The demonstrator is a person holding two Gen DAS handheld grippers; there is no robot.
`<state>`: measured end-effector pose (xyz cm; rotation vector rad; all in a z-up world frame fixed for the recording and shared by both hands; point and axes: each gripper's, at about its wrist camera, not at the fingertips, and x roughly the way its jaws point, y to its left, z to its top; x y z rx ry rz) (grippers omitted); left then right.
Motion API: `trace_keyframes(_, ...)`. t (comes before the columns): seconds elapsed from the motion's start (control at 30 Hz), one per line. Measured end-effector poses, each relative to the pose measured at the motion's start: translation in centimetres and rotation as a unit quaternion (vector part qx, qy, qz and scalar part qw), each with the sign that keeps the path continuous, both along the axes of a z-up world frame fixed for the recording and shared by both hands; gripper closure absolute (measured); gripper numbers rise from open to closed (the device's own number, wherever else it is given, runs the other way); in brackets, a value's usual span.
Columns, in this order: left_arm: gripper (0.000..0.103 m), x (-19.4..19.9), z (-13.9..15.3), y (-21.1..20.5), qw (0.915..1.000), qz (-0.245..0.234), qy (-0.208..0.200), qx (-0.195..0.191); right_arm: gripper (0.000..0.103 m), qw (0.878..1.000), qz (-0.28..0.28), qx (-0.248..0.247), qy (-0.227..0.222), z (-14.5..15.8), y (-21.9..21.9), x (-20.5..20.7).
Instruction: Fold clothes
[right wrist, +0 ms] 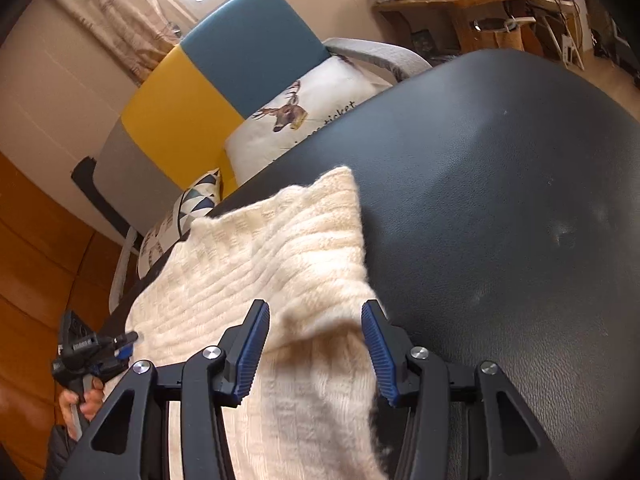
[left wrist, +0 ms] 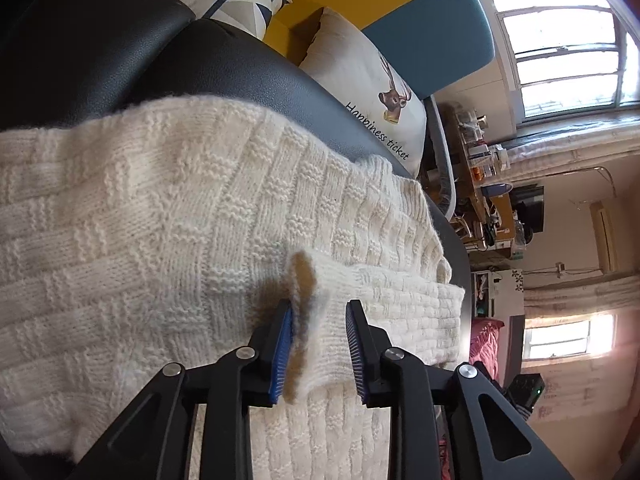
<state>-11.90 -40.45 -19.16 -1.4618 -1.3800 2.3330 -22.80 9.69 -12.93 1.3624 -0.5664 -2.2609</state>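
Both grippers, left (left wrist: pixel 318 350) and right (right wrist: pixel 316 354), gape wide, a raised fold of cream sweater (left wrist: pixel 160 220) between each pair of fingers, ungripped. At one o'clock, a cushion (left wrist: pixel 360 76) reads "Happiness ticket".

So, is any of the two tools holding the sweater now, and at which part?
Neither holds it yet. The left tool is open around a raised fold of the white sweater. The right tool is open over its edge.
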Motion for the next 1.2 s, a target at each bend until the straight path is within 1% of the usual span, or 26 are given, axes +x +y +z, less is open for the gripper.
trace_keyframes(0.03,0.078,-0.2,0.2,0.4,0.9998,-0.002,0.001,-0.021,0.054,1.0,-0.004,-0.009,-0.005,-0.2,0.3,-0.8)
trace_keyframes(0.07,0.092,-0.3,0.6,0.7,0.9989,0.0,0.007,-0.046,0.054,1.0,-0.008,-0.009,-0.005,-0.2,0.5,-1.7)
trace_keyframes(0.1,0.096,-0.3,1.4,1.0,0.9974,0.005,0.017,-0.07,0.056,1.0,-0.014,-0.013,-0.006,-0.2,0.9,-2.7)
trace_keyframes(0.13,0.096,-0.2,2.2,1.3,0.9956,0.008,0.031,-0.088,0.057,1.0,-0.02,-0.02,-0.009,-0.3,1.4,-3.8)
trace_keyframes(0.2,0.096,0.2,4.4,1.6,0.992,0.008,0.066,-0.107,0.057,0.999,-0.032,-0.033,-0.021,-0.7,2.4,-6.2)
trace_keyframes(0.23,0.096,0.2,5.2,1.8,0.99,0.006,0.076,-0.119,0.057,0.998,-0.034,-0.039,-0.028,-0.9,2.8,-7.2)
trace_keyframes(0.27,0.096,0.1,5.3,2.1,0.9884,-0.001,0.071,-0.134,0.057,0.997,-0.037,-0.047,-0.039,-1.3,3.0,-8.2)
trace_keyframes(0.33,0.096,-0.1,4.8,2.6,0.9843,-0.015,0.048,-0.169,0.057,0.995,-0.031,-0.067,-0.067,-2.3,3.0,-10.1)
trace_keyframes(0.37,0.096,-0.2,4.2,2.5,0.9839,-0.019,0.039,-0.173,0.057,0.994,-0.029,-0.073,-0.082,-2.8,2.7,-10.8)
trace_keyframes(0.4,0.096,-0.1,3.6,2.4,0.9848,-0.017,0.031,-0.17,0.057,0.992,-0.027,-0.076,-0.098,-3.4,2.5,-11.5)
trace_keyframes(0.47,0.096,0.1,2.4,2.1,0.9864,-0.014,0.015,-0.163,0.057,0.99,-0.006,-0.087,-0.115,-4.2,1.5,-12.2)
trace_keyframes(0.5,0.095,0.2,2.1,1.8,0.987,-0.01,0.01,-0.16,0.057,0.99,0.002,-0.087,-0.114,-4.4,1.1,-12.5)
trace_keyframes(0.6,0.095,0.9,2.6,0.7,0.9881,0.018,0.01,-0.152,0.057,0.991,0.035,-0.072,-0.105,-4.6,-0.3,-12.8)
trace_keyframes(0.67,0.094,1.7,3.9,0.2,0.9828,0.044,0.012,-0.179,0.057,0.992,0.058,-0.061,-0.098,-4.7,-1.3,-13.0)
trace_keyframes(0.7,0.094,2.1,4.7,0.0,0.979,0.057,0.013,-0.195,0.06,0.992,0.07,-0.056,-0.094,-4.7,-1.7,-13.1)
trace_keyframes(0.73,0.094,2.5,5.6,-0.1,0.9758,0.064,0.022,-0.208,0.069,0.993,0.075,-0.037,-0.088,-4.7,-2.1,-13.1)
trace_keyframes(0.77,0.094,2.5,6.4,0.7,0.9751,0.049,0.039,-0.213,0.076,0.993,0.079,-0.021,-0.08,-4.5,-2.4,-13.0)
trace_keyframes(0.8,0.094,2.0,6.9,2.2,0.9754,0.02,0.053,-0.213,0.082,0.994,0.085,-0.008,-0.073,-4.3,-2.7,-12.9)
trace_keyframes(0.87,0.094,1.0,8.1,5.2,0.9729,-0.039,0.082,-0.213,0.088,0.993,0.1,0.015,-0.059,-3.9,-3.4,-12.6)
trace_keyframes(0.9,0.094,0.2,8.5,7.2,0.9697,-0.072,0.093,-0.214,0.089,0.992,0.11,0.026,-0.051,-3.6,-3.7,-12.5)
trace_keyframes(0.97,0.094,-2.1,8.4,12.6,0.9584,-0.147,0.111,-0.218,0.09,0.99,0.129,0.044,-0.037,-3.1,-4.1,-12.4)
trace_keyframes(1.07,0.094,-5.5,7.9,20.4,0.9359,-0.234,0.134,-0.227,0.091,0.985,0.157,0.067,-0.018,-2.2,-4.7,-12.4)
trace_keyframes(1.1,0.094,-6.5,7.7,22.5,0.9293,-0.256,0.139,-0.227,0.091,0.983,0.166,0.073,-0.007,-1.8,-4.9,-12.4)
trace_keyframes(1.2,0.094,-9.4,6.9,27.2,0.9176,-0.3,0.146,-0.215,0.091,0.976,0.194,0.091,0.028,-0.3,-5.6,-12.3)
